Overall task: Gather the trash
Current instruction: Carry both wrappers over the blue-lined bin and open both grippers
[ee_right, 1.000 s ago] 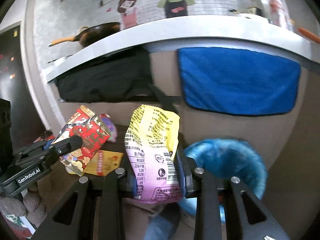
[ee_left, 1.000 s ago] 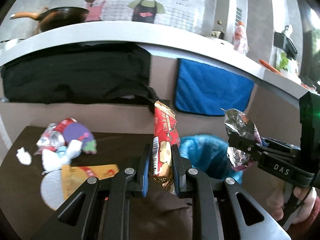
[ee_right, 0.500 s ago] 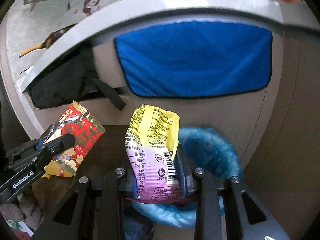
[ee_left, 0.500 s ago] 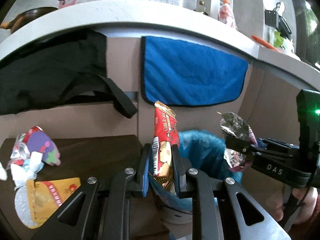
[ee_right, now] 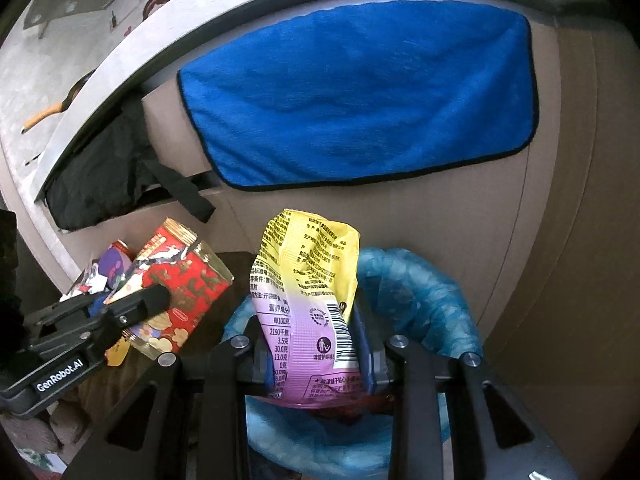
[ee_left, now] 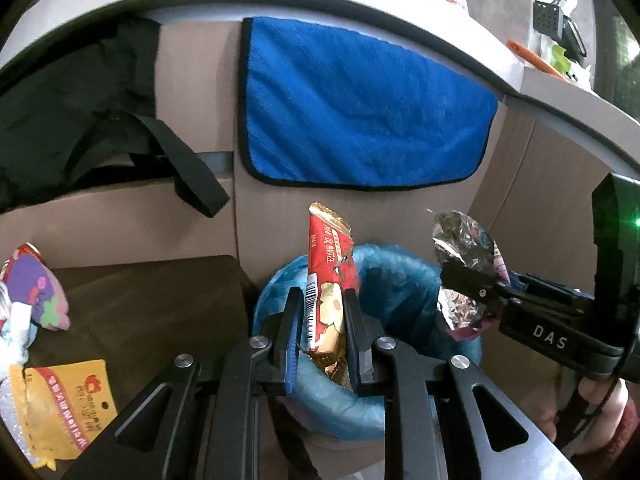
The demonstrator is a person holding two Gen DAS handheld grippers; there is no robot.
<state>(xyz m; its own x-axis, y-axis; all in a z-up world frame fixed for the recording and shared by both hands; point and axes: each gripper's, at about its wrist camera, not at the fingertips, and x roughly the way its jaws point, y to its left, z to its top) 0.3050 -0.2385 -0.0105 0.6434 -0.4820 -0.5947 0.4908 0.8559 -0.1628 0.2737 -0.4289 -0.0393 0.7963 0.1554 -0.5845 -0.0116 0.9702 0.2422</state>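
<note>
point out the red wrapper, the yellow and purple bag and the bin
red wrapper (ee_left: 326, 304), left wrist view, middle above the barcode
yellow and purple bag (ee_right: 308, 300), right wrist view, printed middle
bin (ee_right: 440, 292), right wrist view, blue liner rim

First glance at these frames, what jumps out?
The big blue towel hanging on the cabinet front fills the upper half of both views. Below it, each gripper is clamped on a wrapper above the blue-lined trash bin: the left gripper holds a red snack wrapper, the right gripper a yellow and purple bag. More wrappers, including a yellow packet, lie on the dark surface at left.
</note>
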